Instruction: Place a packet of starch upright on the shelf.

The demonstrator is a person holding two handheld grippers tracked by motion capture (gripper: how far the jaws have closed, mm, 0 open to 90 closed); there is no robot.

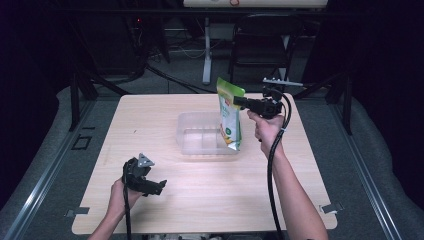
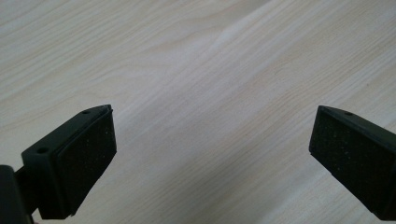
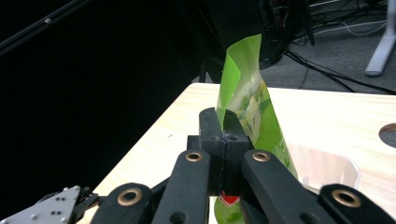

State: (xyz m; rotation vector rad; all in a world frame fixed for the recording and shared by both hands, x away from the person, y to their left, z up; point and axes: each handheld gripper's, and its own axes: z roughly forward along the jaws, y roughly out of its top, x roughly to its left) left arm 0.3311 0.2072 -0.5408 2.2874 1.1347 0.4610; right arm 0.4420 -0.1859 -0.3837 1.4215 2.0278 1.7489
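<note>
A green snack pouch (image 1: 230,117) hangs upright, pinched near its top edge by my right gripper (image 1: 237,102), which is shut on it. The pouch's lower end reaches the right side of a clear plastic tub (image 1: 200,134) in the middle of the table; whether it rests there I cannot tell. In the right gripper view the right gripper (image 3: 223,116) has its jaws closed on the pouch (image 3: 252,107), with the tub (image 3: 327,163) below. My left gripper (image 1: 159,186) sits low at the table's front left. Seen from its own view, the left gripper (image 2: 212,135) is open over bare wood.
The light wooden table (image 1: 150,120) has a dark floor and rails on both sides. A black chair (image 1: 260,45) and a white stand leg (image 1: 206,50) are behind the far edge. A round hole (image 3: 388,134) shows in the tabletop.
</note>
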